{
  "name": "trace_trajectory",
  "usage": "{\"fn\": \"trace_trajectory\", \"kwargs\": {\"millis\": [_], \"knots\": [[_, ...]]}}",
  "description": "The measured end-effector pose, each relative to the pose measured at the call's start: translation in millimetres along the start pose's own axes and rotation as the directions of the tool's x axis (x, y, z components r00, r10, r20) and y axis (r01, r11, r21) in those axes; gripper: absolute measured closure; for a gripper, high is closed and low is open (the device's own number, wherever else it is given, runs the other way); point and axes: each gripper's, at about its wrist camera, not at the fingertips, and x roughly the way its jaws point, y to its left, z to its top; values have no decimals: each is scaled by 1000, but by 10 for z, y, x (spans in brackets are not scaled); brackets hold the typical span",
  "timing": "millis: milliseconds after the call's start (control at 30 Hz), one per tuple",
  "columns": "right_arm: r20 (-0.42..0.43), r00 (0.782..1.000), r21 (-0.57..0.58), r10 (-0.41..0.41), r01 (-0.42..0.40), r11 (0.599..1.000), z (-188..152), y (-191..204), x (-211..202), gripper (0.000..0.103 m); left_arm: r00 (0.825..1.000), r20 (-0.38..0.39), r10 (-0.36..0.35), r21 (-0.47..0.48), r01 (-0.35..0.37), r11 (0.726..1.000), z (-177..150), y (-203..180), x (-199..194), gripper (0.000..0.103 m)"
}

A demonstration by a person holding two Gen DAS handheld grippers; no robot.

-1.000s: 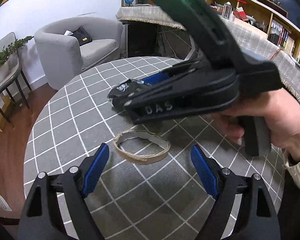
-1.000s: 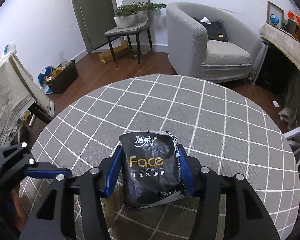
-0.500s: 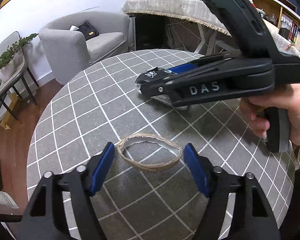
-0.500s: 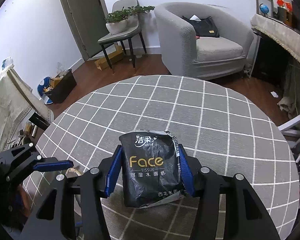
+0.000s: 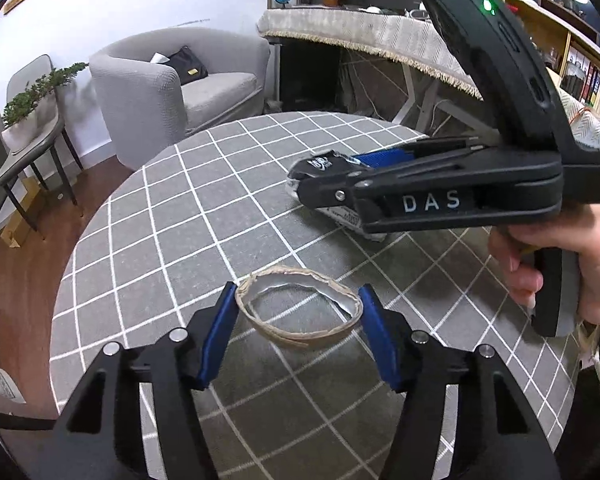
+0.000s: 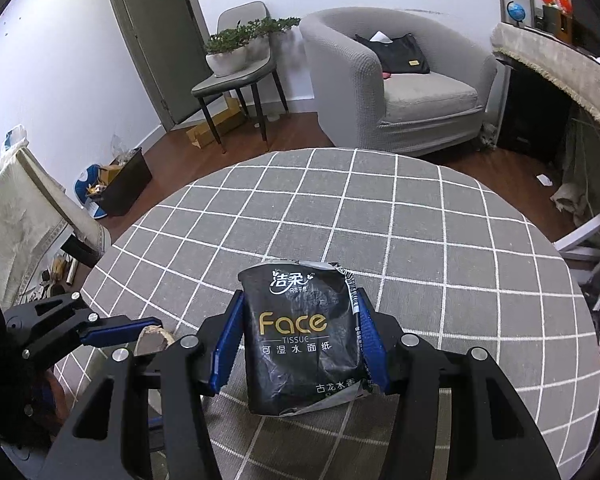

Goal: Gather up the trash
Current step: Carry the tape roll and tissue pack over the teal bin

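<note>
Closing in over the last second, the left tool (image 5: 298, 304) now has its blue pads touching both ends of the cardboard ring (image 5: 298, 310), which lies flat on the checked tabletop (image 5: 172, 216) at 6 o'clock in the left wrist view. At 3 o'clock there, a hand (image 5: 560, 264) holds the right tool (image 6: 298, 340), clamped on the black tissue packet (image 6: 304, 336).
</note>
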Motion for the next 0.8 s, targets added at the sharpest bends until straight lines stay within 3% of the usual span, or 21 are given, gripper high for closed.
{"fn": "trace_trajectory", "kwargs": {"millis": [267, 567, 800], "knots": [[41, 999, 10, 12, -13, 1000, -159, 148, -179, 49, 997, 59, 56, -75, -51, 996, -147, 16, -231, 39], [106, 993, -1, 47, -48, 999, -389, 461, -464, 49, 981, 142, 130, -177, -104, 979, -411, 55, -648, 39], [135, 989, -28, 61, -58, 998, -623, 708, -659, 49, 973, 151, 174, -235, -136, 962, -696, 49, -922, 39]]}}
